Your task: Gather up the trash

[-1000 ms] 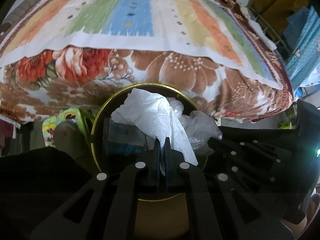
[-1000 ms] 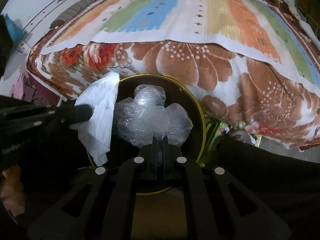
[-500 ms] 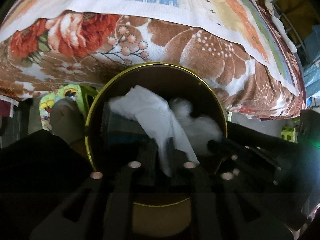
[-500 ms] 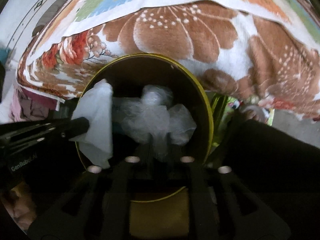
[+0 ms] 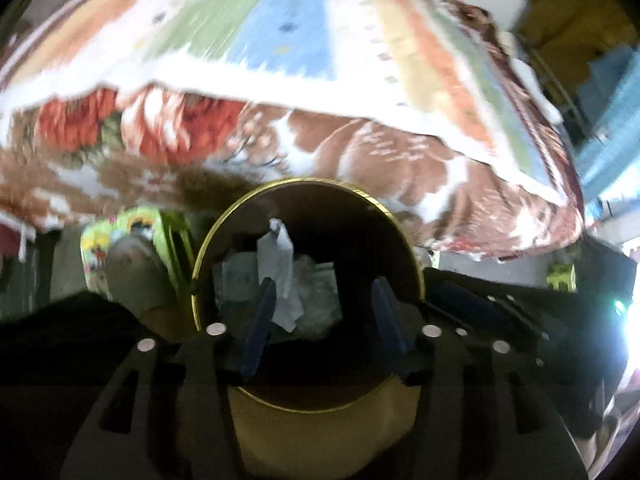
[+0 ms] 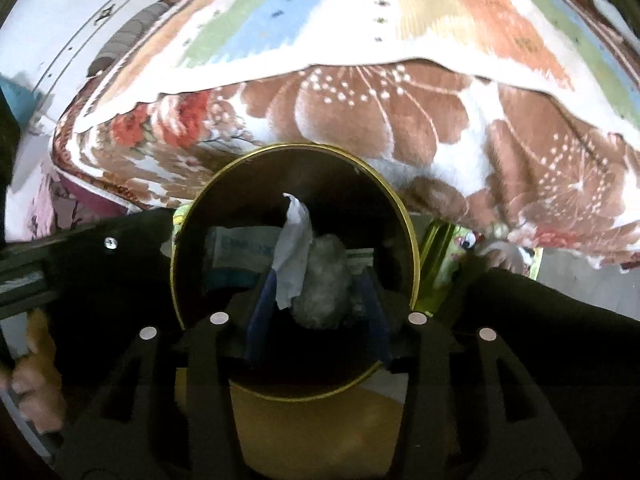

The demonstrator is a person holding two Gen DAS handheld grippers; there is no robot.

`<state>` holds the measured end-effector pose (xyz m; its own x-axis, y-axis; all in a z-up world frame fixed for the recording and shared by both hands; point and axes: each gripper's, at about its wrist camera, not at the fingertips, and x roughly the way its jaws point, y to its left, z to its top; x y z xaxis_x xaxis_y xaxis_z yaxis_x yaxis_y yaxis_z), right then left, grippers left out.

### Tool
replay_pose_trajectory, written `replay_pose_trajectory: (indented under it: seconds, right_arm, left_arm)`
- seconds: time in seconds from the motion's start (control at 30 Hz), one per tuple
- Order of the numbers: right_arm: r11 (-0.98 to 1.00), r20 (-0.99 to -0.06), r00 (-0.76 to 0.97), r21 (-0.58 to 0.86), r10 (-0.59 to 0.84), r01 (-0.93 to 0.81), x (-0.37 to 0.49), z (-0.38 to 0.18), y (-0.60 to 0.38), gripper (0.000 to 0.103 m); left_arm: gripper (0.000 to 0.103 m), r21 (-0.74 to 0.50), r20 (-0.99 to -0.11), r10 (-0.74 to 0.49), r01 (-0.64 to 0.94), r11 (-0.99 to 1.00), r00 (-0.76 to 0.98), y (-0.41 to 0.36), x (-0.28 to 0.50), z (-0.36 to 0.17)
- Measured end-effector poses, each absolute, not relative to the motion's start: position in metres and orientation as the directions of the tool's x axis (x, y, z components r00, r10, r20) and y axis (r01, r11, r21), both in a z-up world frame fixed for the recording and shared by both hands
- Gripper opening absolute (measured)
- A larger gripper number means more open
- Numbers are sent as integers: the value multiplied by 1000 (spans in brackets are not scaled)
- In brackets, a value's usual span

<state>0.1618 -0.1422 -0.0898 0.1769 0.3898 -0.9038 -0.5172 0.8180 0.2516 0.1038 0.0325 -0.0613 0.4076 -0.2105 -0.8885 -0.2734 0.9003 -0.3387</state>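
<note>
Left claw [image 5: 322, 316] and right claw [image 6: 316, 312]: jaws opening, nothing pinched, both poised over the round gold-rimmed dark bin [image 5: 404, 236] to drop waste. Inside the bin: crumpled white tissue [image 5: 280, 264], clear plastic wad [image 6: 324, 280]. Behind the bin: floral blanket-covered bed [image 6: 360, 112].

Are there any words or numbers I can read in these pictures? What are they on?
None can be read.
Pale packet in the bin: bluish print, too blurred.
Yellow cartoon slipper beside the bin: pictures only, no letters clear.
</note>
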Motion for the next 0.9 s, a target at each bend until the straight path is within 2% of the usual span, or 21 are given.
replay_pose_trajectory:
  seconds: [0.23, 0.33, 0.43, 0.53, 0.63, 0.67, 0.7, 0.77, 0.9]
  right_arm:
    - [798, -856, 290, 206, 428, -567, 135, -53, -159, 49]
    - [793, -832, 314, 221, 457, -568, 127, -40, -169, 50]
    - [790, -795, 366, 216, 483, -573, 115, -25, -180, 55]
    - [776, -754, 398, 227, 522, -588, 97, -11, -189, 59]
    - [771, -728, 436, 198, 529, -605, 83, -4, -196, 69]
    - [765, -718, 438, 203, 541, -612, 79, -2, -199, 77]
    - [760, -710, 440, 207, 550, -617, 77, -1, -201, 85]
    - [760, -695, 455, 205, 557, -617, 72, 0, -206, 94]
    - [751, -686, 453, 209, 569, -626, 71, -1, -207, 94]
  left_arm:
    - [66, -277, -855, -168, -157, 948, 491, 19, 69, -29]
    - [69, -273, -836, -161, -143, 951, 525, 21, 56, -20]
    - [71, -267, -823, -143, -153, 952, 549, 20, 44, -13]
    - [79, -264, -809, -134, -150, 953, 572, 17, 30, -9]
    - [89, -258, -800, -112, -169, 951, 589, 15, 15, -9]
    - [96, -252, -795, -100, -177, 951, 599, 15, 12, -8]
    - [97, -245, -784, -84, -182, 952, 616, 14, 8, -7]
    - [97, -217, -776, -48, -194, 957, 629, 12, 4, -6]
    - [97, -160, -766, 2, -193, 968, 643, 4, 2, -5]
